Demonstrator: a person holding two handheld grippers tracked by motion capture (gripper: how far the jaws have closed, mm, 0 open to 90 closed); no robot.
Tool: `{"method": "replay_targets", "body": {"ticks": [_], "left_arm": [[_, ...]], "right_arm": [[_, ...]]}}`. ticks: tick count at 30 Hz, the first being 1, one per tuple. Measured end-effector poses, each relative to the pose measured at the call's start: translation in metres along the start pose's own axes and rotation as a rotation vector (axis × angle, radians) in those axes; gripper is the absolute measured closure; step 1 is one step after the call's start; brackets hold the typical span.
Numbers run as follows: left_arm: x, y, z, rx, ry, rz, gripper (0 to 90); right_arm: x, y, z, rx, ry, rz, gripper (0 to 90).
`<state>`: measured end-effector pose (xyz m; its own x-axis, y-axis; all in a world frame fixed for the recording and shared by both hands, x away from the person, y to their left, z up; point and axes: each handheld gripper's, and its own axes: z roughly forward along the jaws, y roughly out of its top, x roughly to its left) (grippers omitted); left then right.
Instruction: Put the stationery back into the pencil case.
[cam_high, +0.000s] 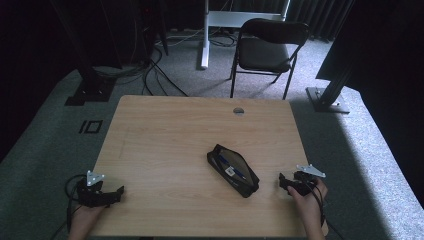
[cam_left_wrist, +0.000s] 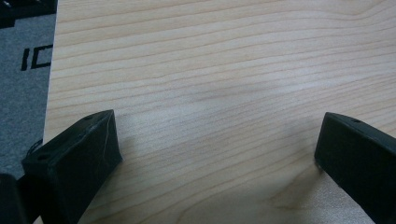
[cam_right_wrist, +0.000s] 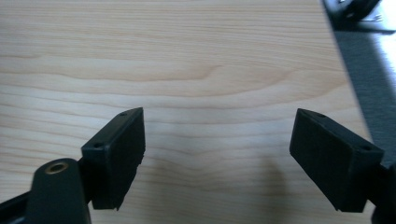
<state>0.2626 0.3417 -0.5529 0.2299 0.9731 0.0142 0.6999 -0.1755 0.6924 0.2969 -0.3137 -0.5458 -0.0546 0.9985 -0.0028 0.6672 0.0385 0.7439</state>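
Both tools sit at the near edge of a light wooden table (cam_high: 165, 135), one toward each corner. The left gripper (cam_high: 116, 192) rests low at the near left, its jaws standing wide apart over bare wood, nothing between them; in the left gripper view (cam_left_wrist: 215, 154) the grain runs clear ahead of the pads, and the table's edge with grey carpet lies off to that view's left. The right gripper (cam_high: 283, 181) is held by a hand (cam_high: 307, 200) at the near right, jaws likewise spread with nothing between them; the right gripper view (cam_right_wrist: 217, 149) shows bare wood ahead of it.

The black pencil case (cam_high: 233, 170) lies between the two tools, much closer to the right gripper, just off its jaw tips toward the table's middle and not touching them. It lies at a slant, unzipped, with a blue pen and a small white label visible inside. Nothing stands between the right gripper and the case; the left gripper is well apart from it.

Beyond the case, at the far edge, a round cable hole (cam_high: 239, 111) is set in the tabletop. Past the table stands a black folding chair (cam_high: 267, 50) on grey carpet, with a white desk leg (cam_high: 205, 35) and loose cables (cam_high: 155, 75) to its left. Black frame posts (cam_high: 332, 80) stand at both sides, and dark curtains close the room.
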Motion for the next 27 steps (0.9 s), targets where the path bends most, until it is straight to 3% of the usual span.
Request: {"method": "replay_targets", "body": {"ticks": [2,7,12,21,27], "left_arm": [[0.000,0.000,0.000,0.000,0.000,0.001,0.2],[0.000,0.000,0.000,0.000,0.000,0.001,0.2],[0.000,0.000,0.000,0.000,0.000,0.001,0.2],[0.000,0.000,0.000,-0.001,0.000,0.000,0.2],[0.000,0.000,0.000,-0.001,0.000,0.001,0.2]], "right_arm": [[-0.001,-0.003,0.000,-0.001,-0.027,-0.012,13.6],[-0.002,-0.011,0.001,0.004,-0.040,0.013,12.7],[-0.003,-0.016,-0.002,-0.007,-0.110,0.009,10.7],[-0.005,-0.020,-0.004,0.023,-0.050,0.072,10.8],[-0.006,-0.019,-0.004,0.024,-0.040,0.069,10.8]]}}
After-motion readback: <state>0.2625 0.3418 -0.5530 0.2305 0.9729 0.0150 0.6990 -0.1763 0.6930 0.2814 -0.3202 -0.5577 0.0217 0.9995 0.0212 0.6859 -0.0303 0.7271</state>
